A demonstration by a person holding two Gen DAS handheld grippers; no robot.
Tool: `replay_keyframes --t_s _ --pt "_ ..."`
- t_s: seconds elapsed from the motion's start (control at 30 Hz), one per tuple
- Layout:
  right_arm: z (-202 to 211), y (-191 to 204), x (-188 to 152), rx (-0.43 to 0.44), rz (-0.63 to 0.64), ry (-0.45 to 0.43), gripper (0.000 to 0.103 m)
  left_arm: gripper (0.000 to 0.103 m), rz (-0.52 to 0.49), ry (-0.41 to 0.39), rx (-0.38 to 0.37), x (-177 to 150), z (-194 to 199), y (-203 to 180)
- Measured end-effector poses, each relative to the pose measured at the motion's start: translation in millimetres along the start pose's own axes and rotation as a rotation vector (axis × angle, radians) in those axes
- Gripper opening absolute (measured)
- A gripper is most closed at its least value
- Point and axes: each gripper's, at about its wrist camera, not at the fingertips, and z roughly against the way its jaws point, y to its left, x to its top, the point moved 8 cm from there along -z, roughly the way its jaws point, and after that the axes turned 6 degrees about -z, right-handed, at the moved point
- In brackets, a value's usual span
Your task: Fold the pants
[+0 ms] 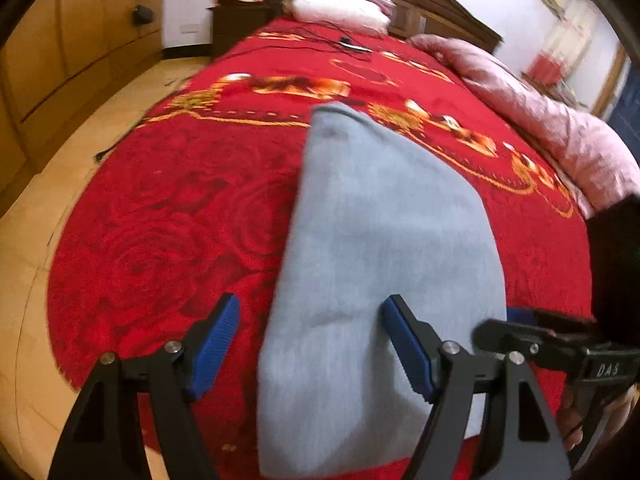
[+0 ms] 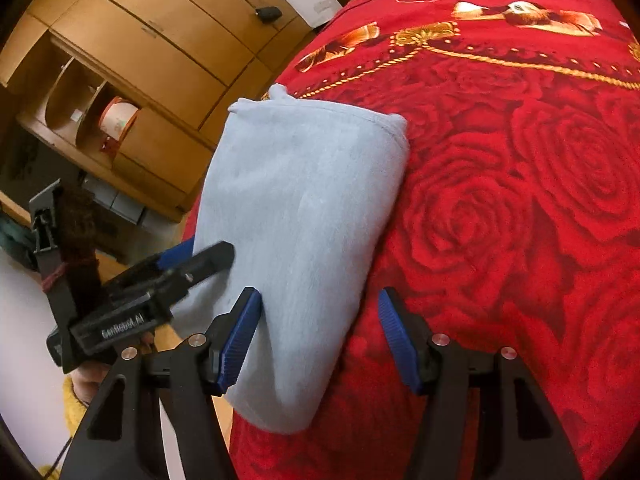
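The light blue pants (image 1: 380,220) lie folded into a compact bundle on the red rose-print bedspread (image 1: 180,220), near the bed's edge. My left gripper (image 1: 311,302) is open and hovers over the bundle's near end; its right finger is above the cloth and its left finger above the bedspread. My right gripper (image 2: 319,294) is open too, straddling the near right side of the pants (image 2: 300,200), and holds nothing. Each tool appears in the other's view: the right one (image 1: 516,330) at the bundle's right edge, the left one (image 2: 196,258) at its left edge.
White and pink pillows (image 1: 336,4) and a dark headboard stand at the far end. A pink quilt (image 1: 540,120) runs along the right side, and a black cable (image 1: 344,42) lies near the pillows. Wooden wardrobes (image 2: 140,40) and tiled floor (image 1: 36,240) flank the bed's left.
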Motion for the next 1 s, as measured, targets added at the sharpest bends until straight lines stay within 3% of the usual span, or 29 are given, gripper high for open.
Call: replay_keyframes --t_s 0.23,0.87,1.0 --pt "-9 3 2 0.031 0.06 -0.065 0.063 0.084 0.009 0.012 -0.095 1 -22 -1" --pt "-4 5 -8 0.039 0.108 -0.134 0.063 0.089 0.02 -0.01 -0.113 -1 -24 -1" --pt "-2 5 -12 0.003 0.105 -0.103 0.064 0.09 0.02 0.008 -0.114 -1 -25 -2"
